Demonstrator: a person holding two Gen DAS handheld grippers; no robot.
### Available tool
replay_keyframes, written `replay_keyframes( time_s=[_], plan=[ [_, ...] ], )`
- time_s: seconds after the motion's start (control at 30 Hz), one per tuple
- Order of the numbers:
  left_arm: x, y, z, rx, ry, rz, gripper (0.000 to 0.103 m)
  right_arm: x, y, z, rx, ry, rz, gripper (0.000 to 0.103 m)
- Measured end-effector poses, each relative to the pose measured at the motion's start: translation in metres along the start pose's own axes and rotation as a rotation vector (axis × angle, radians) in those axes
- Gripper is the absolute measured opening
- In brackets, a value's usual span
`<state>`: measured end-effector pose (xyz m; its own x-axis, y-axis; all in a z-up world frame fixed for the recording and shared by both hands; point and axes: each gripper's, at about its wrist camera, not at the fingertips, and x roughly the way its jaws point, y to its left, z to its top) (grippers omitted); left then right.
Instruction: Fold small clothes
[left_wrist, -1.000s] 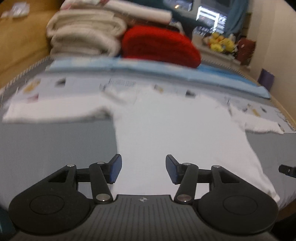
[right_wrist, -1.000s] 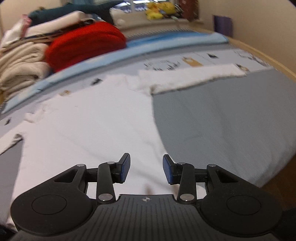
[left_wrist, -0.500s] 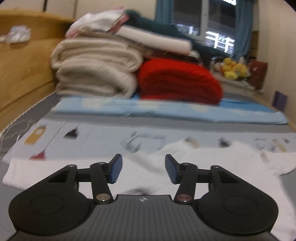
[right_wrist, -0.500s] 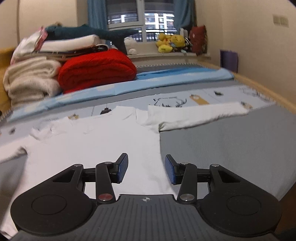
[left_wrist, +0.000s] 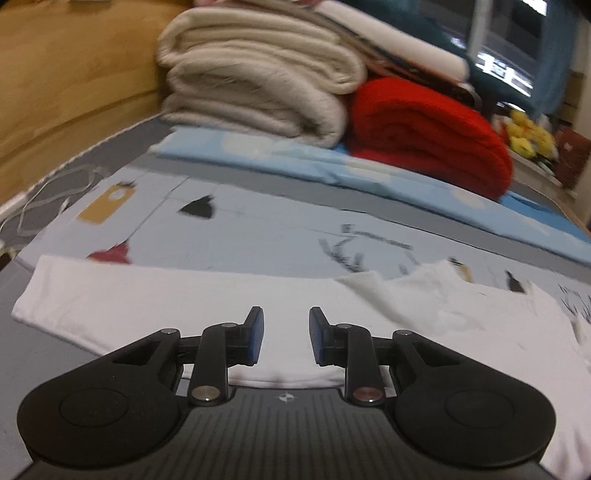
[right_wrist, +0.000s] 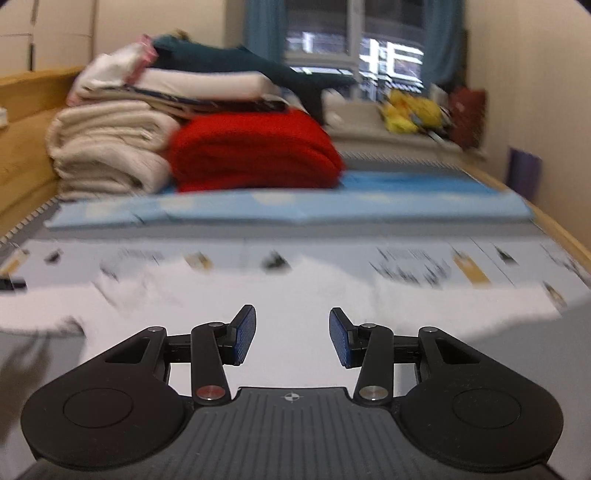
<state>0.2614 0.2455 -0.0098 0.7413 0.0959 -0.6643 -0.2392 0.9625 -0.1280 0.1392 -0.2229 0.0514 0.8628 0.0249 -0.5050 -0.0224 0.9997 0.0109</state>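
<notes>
A white long-sleeved shirt (left_wrist: 424, 317) lies spread flat on the grey bed, its collar toward the stacked blankets. My left gripper (left_wrist: 286, 326) hovers low over the shirt's left sleeve (left_wrist: 110, 295). Its jaws are closing, with a gap still between the blue pads and no cloth pinched between them. In the right wrist view the shirt (right_wrist: 295, 295) fills the foreground. Above its upper middle, my right gripper (right_wrist: 292, 326) stands open with nothing between its fingers. Both views are blurred by motion.
Behind the shirt lie a patterned pale sheet (left_wrist: 258, 229) and a folded light-blue cloth (right_wrist: 258, 212). Further back are stacked cream blankets (left_wrist: 258, 85) and a red knit blanket (right_wrist: 255, 151). A wooden board (left_wrist: 66, 74) and a white cable (left_wrist: 55, 192) are on the left.
The left gripper travelled from the shirt's lower body up to the left sleeve, and its jaws narrowed. The right gripper rose and swung from the shirt's right side toward its upper middle, jaws slightly wider.
</notes>
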Motion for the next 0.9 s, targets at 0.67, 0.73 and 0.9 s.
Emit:
replay_keyframes(
  time_s=[0.67, 0.73, 0.9],
  plan=[
    [0.061, 0.19, -0.009, -0.626, 0.145, 0.272, 0.046, 0.107, 0.034, 0.029, -0.077, 0.051, 0.178, 0.018],
    [0.064, 0.187, -0.008, -0.594, 0.131, 0.318, 0.004, 0.115, 0.031, 0.031, -0.055, 0.073, 0.171, 0.018],
    [0.042, 0.142, 0.011, -0.463, 0.036, 0.358, 0.004, 0.119, 0.02, 0.026, -0.034, 0.124, 0.13, 0.018]
  ],
)
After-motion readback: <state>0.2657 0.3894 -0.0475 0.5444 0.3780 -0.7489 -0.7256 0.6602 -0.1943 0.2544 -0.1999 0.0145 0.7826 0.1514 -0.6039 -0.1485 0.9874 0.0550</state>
